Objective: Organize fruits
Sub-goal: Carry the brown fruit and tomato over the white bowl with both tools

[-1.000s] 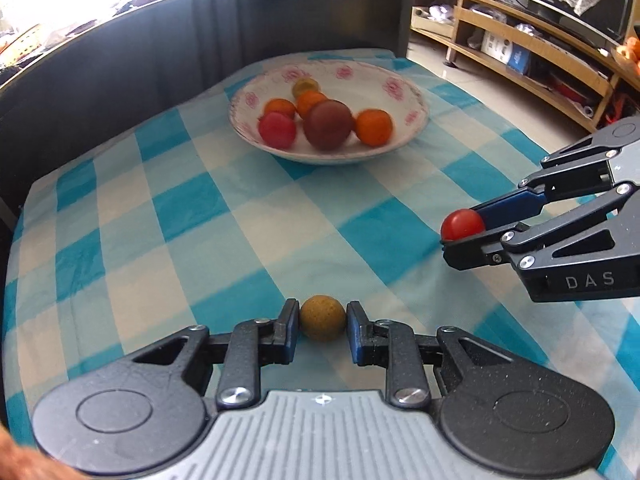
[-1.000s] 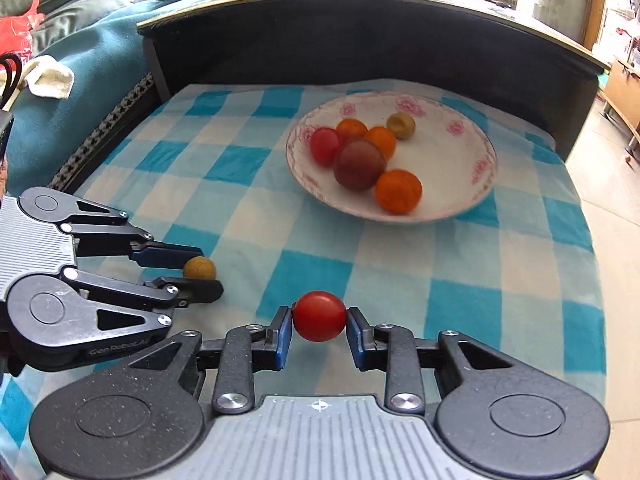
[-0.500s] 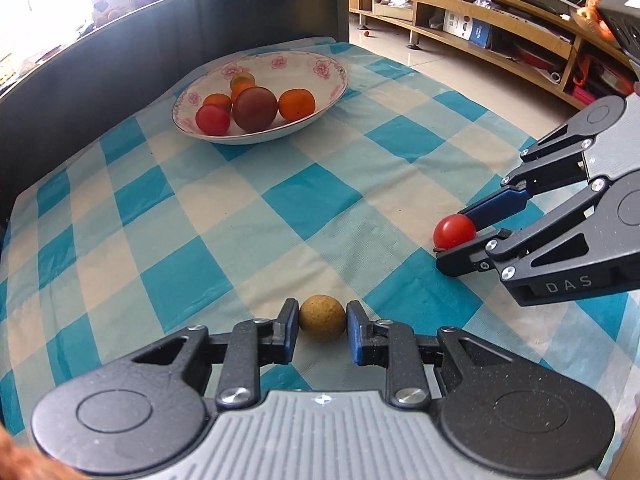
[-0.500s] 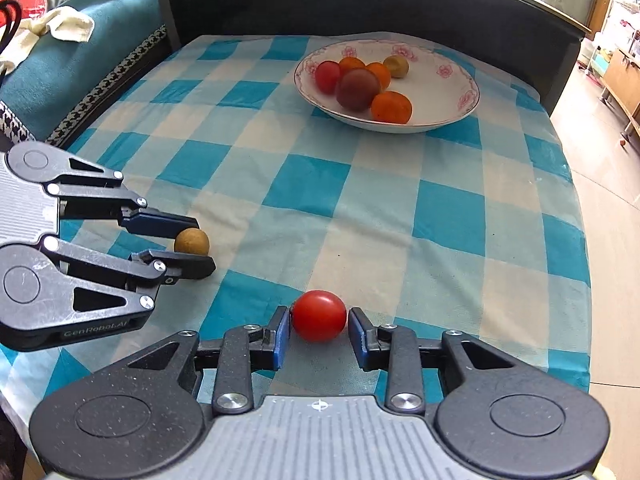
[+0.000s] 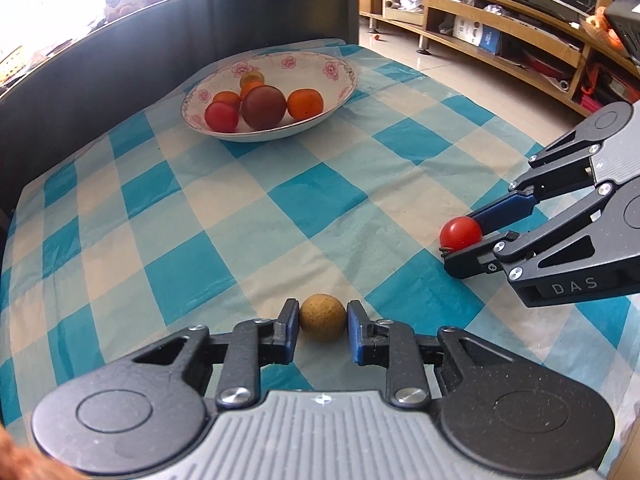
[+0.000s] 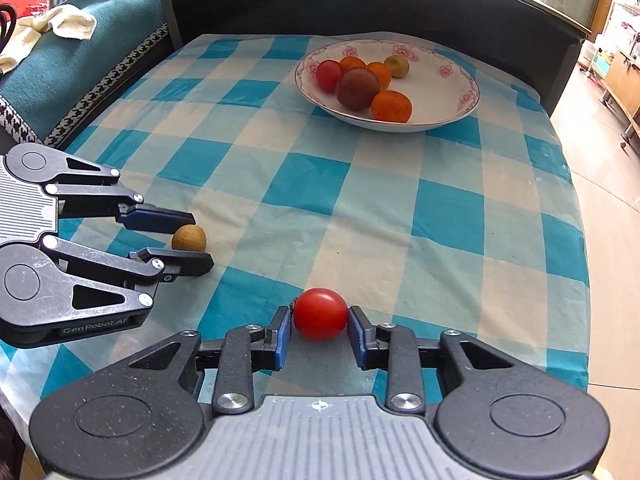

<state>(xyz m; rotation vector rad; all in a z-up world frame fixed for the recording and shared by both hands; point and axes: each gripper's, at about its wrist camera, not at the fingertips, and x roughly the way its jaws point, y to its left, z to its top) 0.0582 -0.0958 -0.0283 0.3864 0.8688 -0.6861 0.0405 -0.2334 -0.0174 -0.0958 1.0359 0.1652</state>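
My left gripper (image 5: 323,312) is shut on a small brown round fruit (image 5: 322,318), low over the blue checked tablecloth (image 5: 224,208) near its front edge. Beside it, my right gripper (image 6: 320,316) is shut on a red cherry tomato (image 6: 321,313). The left wrist view shows the right gripper (image 5: 456,240) with the tomato (image 5: 460,233) at the right. The right wrist view shows the left gripper (image 6: 198,240) with the brown fruit (image 6: 189,237) at the left. A white flowered bowl (image 5: 280,60) at the far end holds several fruits, among them a dark plum (image 5: 264,106).
A dark raised board (image 5: 160,40) borders the table behind the bowl (image 6: 460,80). A teal sofa with a white cloth (image 6: 60,24) lies to the left. Wooden shelves (image 5: 500,40) and bare floor lie to the right. Open tablecloth stretches between grippers and bowl.
Both grippers have drawn back from the bowl toward the table's near edge, each still holding its fruit. Over the last half second they have kept still.
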